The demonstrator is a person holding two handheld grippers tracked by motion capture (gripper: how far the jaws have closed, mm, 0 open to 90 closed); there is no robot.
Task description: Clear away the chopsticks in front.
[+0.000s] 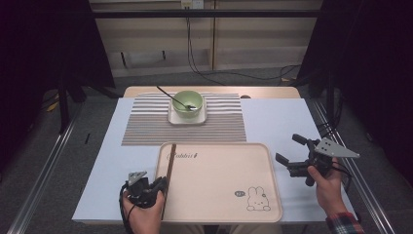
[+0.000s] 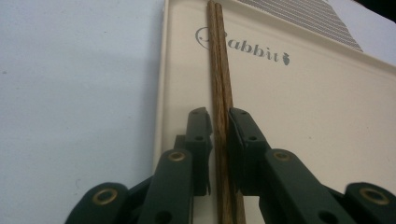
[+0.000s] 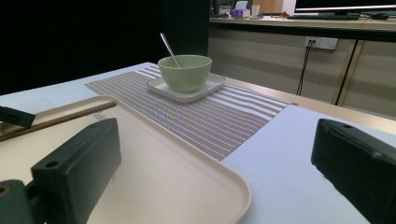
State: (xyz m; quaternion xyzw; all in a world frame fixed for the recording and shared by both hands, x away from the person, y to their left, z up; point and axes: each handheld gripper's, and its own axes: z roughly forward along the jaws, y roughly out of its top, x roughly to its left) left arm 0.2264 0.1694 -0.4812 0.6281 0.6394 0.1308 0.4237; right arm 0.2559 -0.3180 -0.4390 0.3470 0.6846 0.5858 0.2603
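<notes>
high view: left hand [image 1: 142,214] low beside chopsticks [image 1: 168,175]

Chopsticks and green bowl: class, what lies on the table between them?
Between the chopsticks and the green bowl, the high view shows the tray's far rim, then striped placemat and the bowl's square saucer.

Left gripper [image 1: 160,185] nearly closed, right gripper [image 1: 291,154] wide open
</notes>
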